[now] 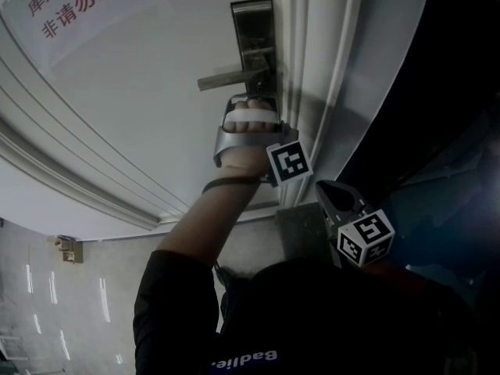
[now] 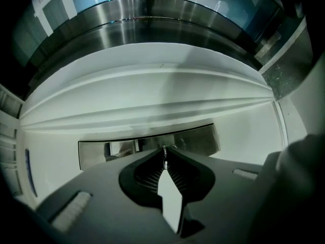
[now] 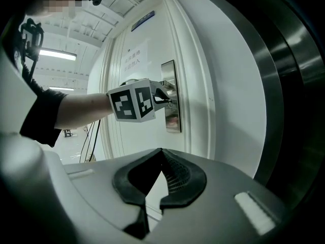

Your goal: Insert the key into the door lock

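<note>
A steel lock plate (image 1: 254, 22) with a lever handle (image 1: 230, 76) sits on the white door (image 1: 141, 92). My left gripper (image 1: 259, 98) is pressed up to the plate just below the handle, pointing level at it. In the left gripper view its jaws (image 2: 164, 155) meet on a thin metal key (image 2: 164, 159) that stands on edge against the lock plate (image 2: 96, 154). My right gripper (image 1: 322, 186) hangs back, lower right, apart from the door; its jaws (image 3: 161, 151) are shut and hold nothing. From there the left gripper (image 3: 170, 98) shows at the lock plate (image 3: 172, 123).
A paper sign (image 1: 70, 6) with red characters hangs on the door, upper left. The door frame (image 1: 332, 76) runs right beside the lock, with a dark steel band (image 3: 277, 85) beyond it. Tiled floor (image 1: 47, 303) lies lower left.
</note>
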Motion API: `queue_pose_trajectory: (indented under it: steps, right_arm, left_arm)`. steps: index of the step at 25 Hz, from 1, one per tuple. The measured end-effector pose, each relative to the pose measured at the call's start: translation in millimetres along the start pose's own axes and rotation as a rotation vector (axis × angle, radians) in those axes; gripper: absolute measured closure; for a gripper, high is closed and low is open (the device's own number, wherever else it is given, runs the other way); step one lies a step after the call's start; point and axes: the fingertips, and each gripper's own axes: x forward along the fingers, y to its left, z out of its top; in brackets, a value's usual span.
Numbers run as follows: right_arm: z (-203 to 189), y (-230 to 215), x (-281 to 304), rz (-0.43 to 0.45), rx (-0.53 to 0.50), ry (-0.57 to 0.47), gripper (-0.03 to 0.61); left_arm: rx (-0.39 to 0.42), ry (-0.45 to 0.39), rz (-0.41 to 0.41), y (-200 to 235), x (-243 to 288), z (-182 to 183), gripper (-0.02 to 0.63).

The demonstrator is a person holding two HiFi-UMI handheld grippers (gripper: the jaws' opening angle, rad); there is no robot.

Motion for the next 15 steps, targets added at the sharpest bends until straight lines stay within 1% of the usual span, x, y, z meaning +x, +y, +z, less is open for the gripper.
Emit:
queue_pose_trajectory:
  steps: [9,12,15]
  right_arm:
    - [4,-1,-1,0.005,-0.006,-0.012,0.574]
    - [4,-1,-1,0.011,-0.007,-0.017,0.574]
    - [2,-1,-2,0.006,0.013,-0.019,0.574]
  left_arm:
    - [0.017,-0.005,0.009,0,6,-1,0.572]
    - [0.014,-0.009,0.011,1,9,-2,0.572]
    - [0.001,-0.012,0.012,1,13,-3,0.574]
